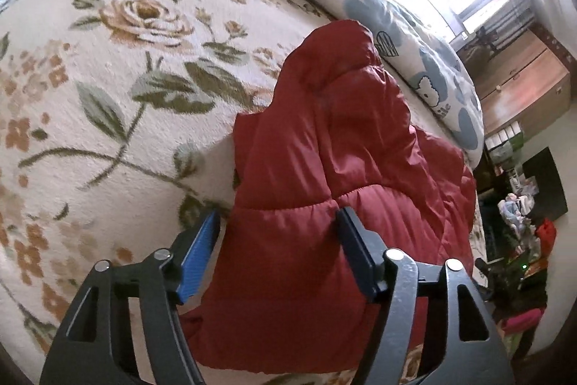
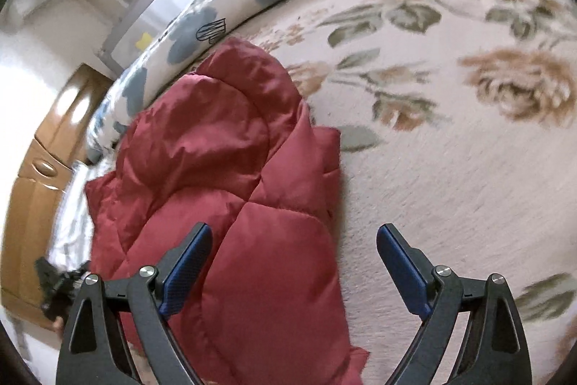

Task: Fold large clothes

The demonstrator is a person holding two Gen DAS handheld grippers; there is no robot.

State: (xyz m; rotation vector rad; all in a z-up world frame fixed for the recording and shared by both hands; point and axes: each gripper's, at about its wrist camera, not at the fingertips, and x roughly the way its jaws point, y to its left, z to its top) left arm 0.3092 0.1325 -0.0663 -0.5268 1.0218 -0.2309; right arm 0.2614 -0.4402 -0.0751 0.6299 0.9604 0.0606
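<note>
- The red jacket (image 1: 324, 168) lies bunched on the floral blanket (image 1: 108, 96), its far end beside the blue-patterned quilt (image 1: 396, 24) along the bed's edge.
- Your left gripper (image 1: 279, 226) stands with its jaws apart; a puffy fold of the jacket sits between them. The right pad (image 1: 355, 248) touches the fabric; the left pad (image 1: 200, 251) stands clear.
- Your right gripper (image 2: 294, 242) is spread wide, empty, above the jacket's near edge and the blanket.
</note>
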